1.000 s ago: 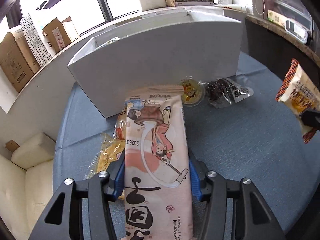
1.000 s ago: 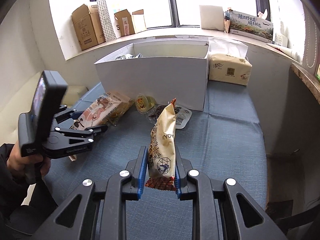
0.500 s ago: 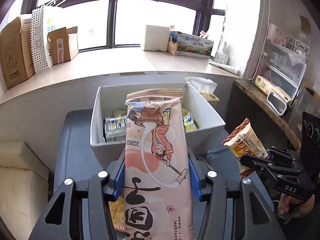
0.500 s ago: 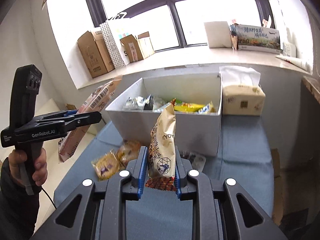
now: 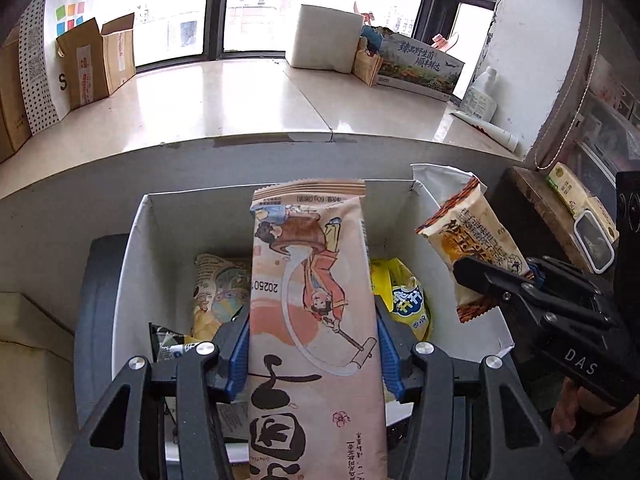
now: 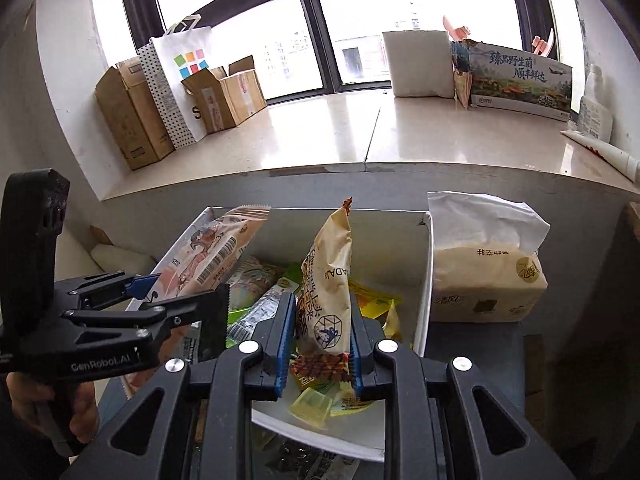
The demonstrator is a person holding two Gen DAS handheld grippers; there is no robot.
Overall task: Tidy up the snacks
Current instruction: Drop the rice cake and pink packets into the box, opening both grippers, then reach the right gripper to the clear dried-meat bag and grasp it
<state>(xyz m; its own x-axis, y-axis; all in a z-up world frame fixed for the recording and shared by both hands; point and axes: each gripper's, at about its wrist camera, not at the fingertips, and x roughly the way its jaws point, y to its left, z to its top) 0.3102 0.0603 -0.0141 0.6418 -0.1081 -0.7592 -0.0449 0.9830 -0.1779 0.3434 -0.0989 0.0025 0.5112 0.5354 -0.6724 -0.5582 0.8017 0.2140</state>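
The left gripper (image 5: 312, 356) is clenched on a long pink illustrated snack packet (image 5: 312, 304), which juts forward from its fingers over the open white box (image 5: 136, 240) of snacks. To its right, the right gripper (image 6: 318, 344) clamps a tan snack bag (image 6: 326, 280) upright above the same box.

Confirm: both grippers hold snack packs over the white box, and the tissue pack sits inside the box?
Not quite. The tissue pack sits outside the white box, beside its right wall, as the right wrist view shows. The left gripper holds the pink pack; the right gripper holds the beige pack.
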